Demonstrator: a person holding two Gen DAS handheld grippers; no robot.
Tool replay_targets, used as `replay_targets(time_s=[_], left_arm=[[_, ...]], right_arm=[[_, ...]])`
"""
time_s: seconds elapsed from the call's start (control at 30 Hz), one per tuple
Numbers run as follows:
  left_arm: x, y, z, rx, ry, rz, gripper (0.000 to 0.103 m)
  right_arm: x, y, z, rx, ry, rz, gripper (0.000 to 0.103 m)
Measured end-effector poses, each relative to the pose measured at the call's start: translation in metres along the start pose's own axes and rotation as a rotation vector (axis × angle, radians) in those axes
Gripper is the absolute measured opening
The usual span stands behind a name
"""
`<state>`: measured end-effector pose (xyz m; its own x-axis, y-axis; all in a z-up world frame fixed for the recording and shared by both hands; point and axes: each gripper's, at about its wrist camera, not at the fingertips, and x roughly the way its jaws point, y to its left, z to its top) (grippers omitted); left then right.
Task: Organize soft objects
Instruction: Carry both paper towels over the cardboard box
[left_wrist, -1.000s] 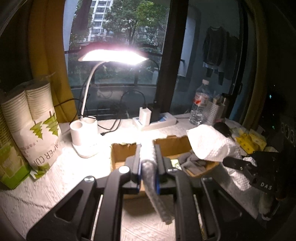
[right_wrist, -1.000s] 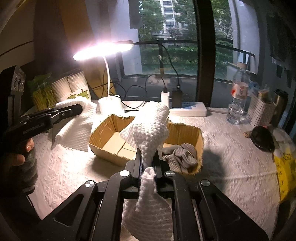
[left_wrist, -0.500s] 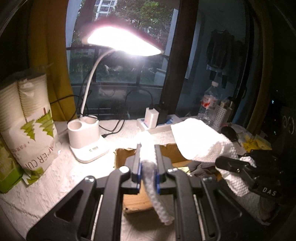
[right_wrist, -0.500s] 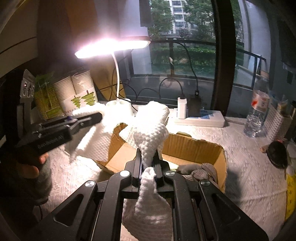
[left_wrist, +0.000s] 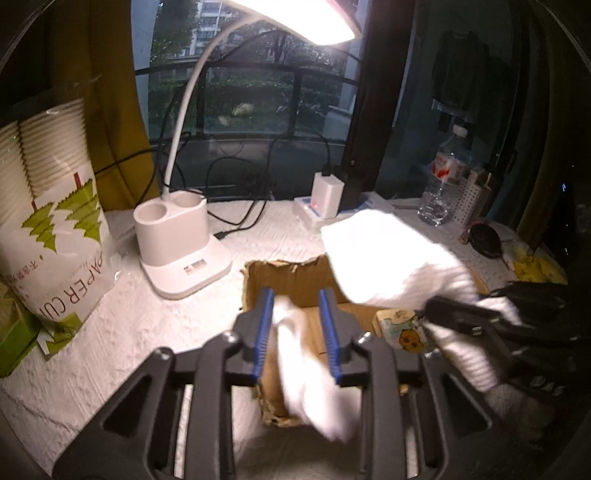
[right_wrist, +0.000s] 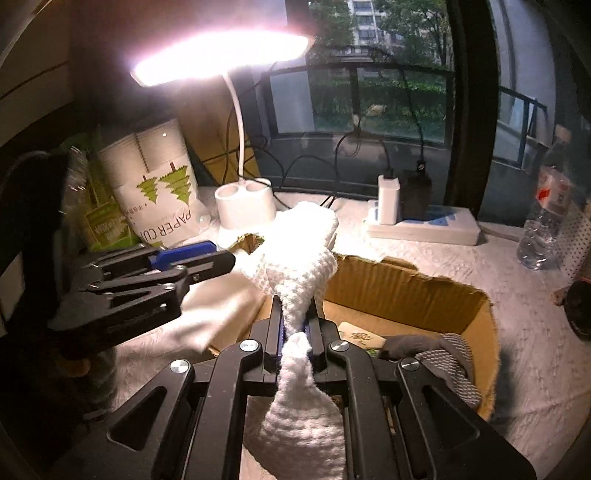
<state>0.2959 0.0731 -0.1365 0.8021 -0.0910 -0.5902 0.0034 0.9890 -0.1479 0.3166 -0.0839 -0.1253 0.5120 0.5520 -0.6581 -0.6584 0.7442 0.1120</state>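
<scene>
Spread apart, the left tongs (left_wrist: 295, 328) fill the bottom centre of the left wrist view, their blue pads standing clear on either side of a blurred end of the white towel (left_wrist: 310, 369) that hangs between them over the cardboard box (left_wrist: 288, 273); the rest of the towel stretches up to the right of centre, bright under the lamp (left_wrist: 177, 236), and ends at the right tongs (left_wrist: 454, 314) at the right edge; a small printed packet (left_wrist: 400, 328) lies in the box beside them; a bag of paper cups (left_wrist: 51, 221) stands at the left edge, a charger block (left_wrist: 327, 195) and a water bottle (left_wrist: 443, 181) sit in the upper right.

Pressed together at the bottom centre of the right wrist view, the right tongs (right_wrist: 293, 325) pinch the towel (right_wrist: 299, 266); one bunch rises above the fingers and another hangs below them at the bottom edge; the box (right_wrist: 406, 295) sits just behind, centre right, with a grey glove (right_wrist: 439, 350) lying in it; the left tongs (right_wrist: 192, 264) reach in from the left middle with fingers parted, a fold of towel draped beneath them; the lamp (right_wrist: 243, 203) glows at upper centre, the cups (right_wrist: 155, 192) at the left, a power strip (right_wrist: 424, 225) on the white tablecloth (right_wrist: 517, 295) at the right.
</scene>
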Motion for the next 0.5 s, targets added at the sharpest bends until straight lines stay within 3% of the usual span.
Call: replay_targets(time_s=[0.33,0.5], left_arm=[[-0.017,0.023,-0.002,-0.046,-0.034,0.041,0.030],[-0.015,0.032,-0.007,-0.070,-0.021,0.047,0.031]], right_arm=[[0.045,0.011,0.000,-0.008,0.089,0.037,0.009],[0.068,0.016,-0.007,-0.021,0.174,0.012,0.010]])
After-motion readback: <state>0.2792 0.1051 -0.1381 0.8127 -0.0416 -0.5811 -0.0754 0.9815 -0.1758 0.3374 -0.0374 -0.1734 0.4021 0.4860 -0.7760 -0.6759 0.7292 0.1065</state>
